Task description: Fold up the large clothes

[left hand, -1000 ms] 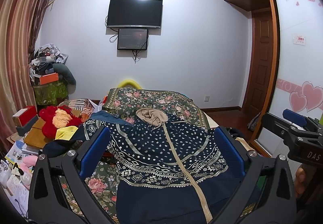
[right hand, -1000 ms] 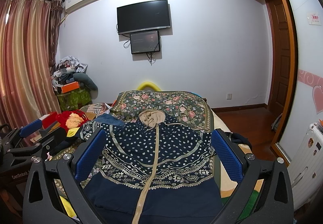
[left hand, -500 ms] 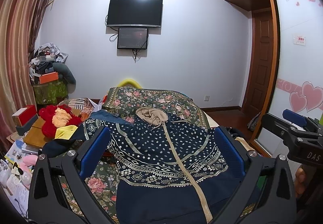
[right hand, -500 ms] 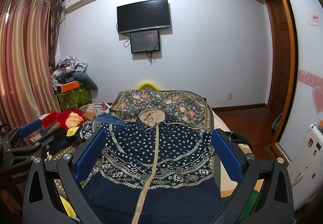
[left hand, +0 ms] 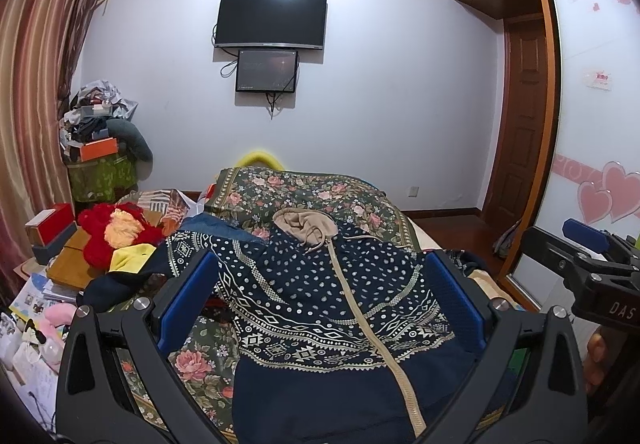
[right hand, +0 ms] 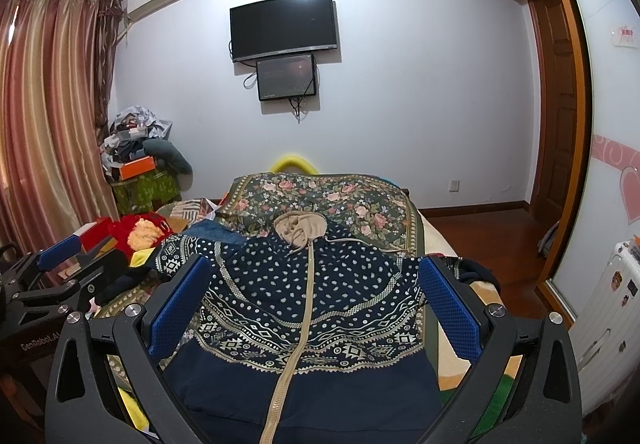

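Observation:
A dark blue hooded jacket (left hand: 320, 296) with white dots, a patterned band and a beige zipper lies flat, front up, on the floral bedspread (left hand: 304, 192); its beige-lined hood (left hand: 306, 224) points to the far wall. It also shows in the right wrist view (right hand: 308, 300). My left gripper (left hand: 322, 284) is open and empty, held above the jacket's lower half. My right gripper (right hand: 310, 284) is open and empty, held above the same area. The right gripper shows at the right edge of the left wrist view (left hand: 588, 264); the left gripper shows at the left of the right wrist view (right hand: 52, 272).
A red and orange plush (left hand: 116, 232), boxes and papers crowd the bed's left side. A cluttered stand (left hand: 100, 156) is by the curtain. A TV (left hand: 270, 20) hangs on the far wall. A wardrobe (left hand: 592, 124) and wooden door stand on the right.

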Available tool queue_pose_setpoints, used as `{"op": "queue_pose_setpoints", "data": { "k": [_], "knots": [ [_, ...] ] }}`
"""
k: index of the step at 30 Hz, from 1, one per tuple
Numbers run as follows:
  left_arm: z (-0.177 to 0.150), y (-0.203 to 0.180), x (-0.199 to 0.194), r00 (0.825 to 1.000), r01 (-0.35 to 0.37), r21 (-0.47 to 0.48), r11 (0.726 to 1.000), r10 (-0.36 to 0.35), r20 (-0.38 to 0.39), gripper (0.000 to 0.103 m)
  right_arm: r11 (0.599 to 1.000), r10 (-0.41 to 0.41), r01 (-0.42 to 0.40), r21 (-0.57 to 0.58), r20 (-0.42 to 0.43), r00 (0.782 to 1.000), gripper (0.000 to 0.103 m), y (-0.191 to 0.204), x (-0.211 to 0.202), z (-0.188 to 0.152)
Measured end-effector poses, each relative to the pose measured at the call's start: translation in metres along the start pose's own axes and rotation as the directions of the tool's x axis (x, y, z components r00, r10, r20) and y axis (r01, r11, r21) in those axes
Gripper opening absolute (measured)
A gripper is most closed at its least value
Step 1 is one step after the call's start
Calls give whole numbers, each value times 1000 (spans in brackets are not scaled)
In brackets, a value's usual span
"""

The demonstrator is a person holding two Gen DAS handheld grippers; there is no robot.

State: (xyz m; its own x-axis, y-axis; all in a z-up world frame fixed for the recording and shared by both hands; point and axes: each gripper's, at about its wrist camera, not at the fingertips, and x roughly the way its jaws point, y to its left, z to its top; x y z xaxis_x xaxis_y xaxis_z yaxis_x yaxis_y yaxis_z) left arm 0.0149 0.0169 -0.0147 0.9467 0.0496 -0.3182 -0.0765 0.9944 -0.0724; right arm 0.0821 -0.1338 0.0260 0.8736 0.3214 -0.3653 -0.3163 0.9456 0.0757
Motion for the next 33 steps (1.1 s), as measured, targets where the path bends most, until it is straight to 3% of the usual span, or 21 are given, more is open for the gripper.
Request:
{"op": "queue_pose_setpoints", "data": {
  "k": [8, 16, 20, 24, 27, 30, 33],
  "knots": [
    [2, 20, 33, 999, -40, -7, 999, 40, -31, 103, 1000, -10, 10, -1, -65, 998, 103, 1, 34, 0],
    [3, 73, 92, 991, -104, -78, 992, 96, -96, 103, 999, -37, 34, -21, -173, 984, 103, 2, 97, -3],
    [-1, 108, 126, 978, -175, -117, 978, 159, -139, 103, 998, -66, 60, -33, -233, 970, 103, 1, 133, -9],
    [-13, 153, 158, 955, -262, -155, 953, 232, -186, 103, 995, -102, 94, -42, -287, 952, 103, 0, 166, -16],
    [-24, 186, 177, 934, -313, -169, 935, 271, -230, 103, 994, -96, 73, -84, -313, 945, 103, 5, 189, -22],
    [-37, 223, 192, 924, -341, -228, 912, 280, -260, 103, 990, -105, 63, -129, -354, 929, 103, 8, 216, -30],
    [-49, 262, 207, 915, -343, -303, 889, 243, -322, 103, 991, -88, 40, -128, -399, 912, 103, 10, 239, -37]
  ]
}}
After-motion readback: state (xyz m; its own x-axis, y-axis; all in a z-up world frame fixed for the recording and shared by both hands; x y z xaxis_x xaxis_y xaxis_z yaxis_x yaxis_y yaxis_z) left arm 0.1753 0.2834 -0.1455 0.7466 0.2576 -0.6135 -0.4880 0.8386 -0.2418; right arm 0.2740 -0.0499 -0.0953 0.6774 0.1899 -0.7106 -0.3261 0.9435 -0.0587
